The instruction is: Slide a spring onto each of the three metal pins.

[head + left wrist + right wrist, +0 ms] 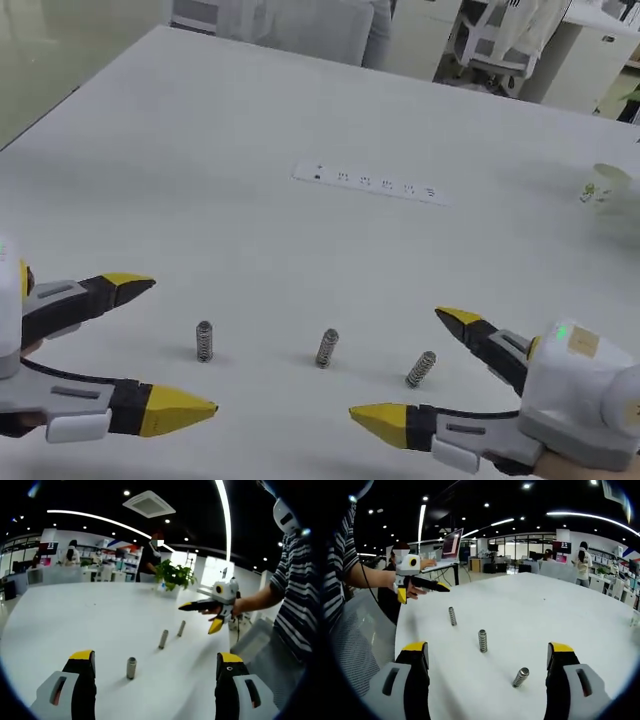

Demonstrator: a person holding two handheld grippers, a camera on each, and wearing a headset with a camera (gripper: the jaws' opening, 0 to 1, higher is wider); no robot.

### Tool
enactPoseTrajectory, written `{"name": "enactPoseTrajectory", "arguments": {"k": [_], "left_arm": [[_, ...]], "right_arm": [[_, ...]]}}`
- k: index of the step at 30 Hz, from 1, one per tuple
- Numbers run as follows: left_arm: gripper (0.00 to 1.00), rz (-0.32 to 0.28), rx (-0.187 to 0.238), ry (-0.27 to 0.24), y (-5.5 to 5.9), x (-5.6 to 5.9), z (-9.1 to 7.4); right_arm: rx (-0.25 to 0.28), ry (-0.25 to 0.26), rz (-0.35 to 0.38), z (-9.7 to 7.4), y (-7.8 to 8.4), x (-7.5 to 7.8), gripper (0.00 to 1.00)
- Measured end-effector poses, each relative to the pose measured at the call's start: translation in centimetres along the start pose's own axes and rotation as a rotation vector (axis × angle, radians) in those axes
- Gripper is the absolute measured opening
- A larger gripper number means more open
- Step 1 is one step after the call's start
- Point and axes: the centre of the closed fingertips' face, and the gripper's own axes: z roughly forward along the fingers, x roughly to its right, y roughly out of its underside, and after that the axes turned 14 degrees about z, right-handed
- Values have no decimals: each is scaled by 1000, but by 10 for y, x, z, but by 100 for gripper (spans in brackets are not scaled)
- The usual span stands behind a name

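Observation:
Three springs stand in a row on the white table: a left spring (205, 341), a middle spring (327, 348) and a right spring (421, 369), each upright or slightly tilted. My left gripper (170, 345) is open at the left of the row, with the nearest spring (131, 668) ahead between its jaws. My right gripper (420, 365) is open at the right end, the leaning spring (520, 677) just ahead of it. In each gripper view the other gripper shows beyond the row (205, 615) (422, 589). Whether pins sit inside the springs cannot be told.
A white power strip (370, 184) lies flat across the middle of the table. A paper cup (604, 185) stands at the far right. Office chairs and desks stand beyond the far edge. A potted plant (173, 575) sits past the table's end.

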Motion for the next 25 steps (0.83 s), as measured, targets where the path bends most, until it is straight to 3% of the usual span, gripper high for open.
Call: {"name": "enactPoseTrajectory", "arguments": {"k": [4, 10, 19, 25], "left_arm": [[98, 10, -4, -5, 0, 1, -3], [98, 6, -5, -19, 1, -1, -8], [98, 16, -19, -47, 9, 0, -18], [98, 13, -21, -62, 8, -2, -22]], "right_arm": [[2, 11, 21, -8, 5, 4, 99], [-40, 35, 2, -24, 21, 10, 99], [-17, 74, 25, -44, 23, 16, 99], [-25, 91, 34, -51, 30, 19, 99]]}}
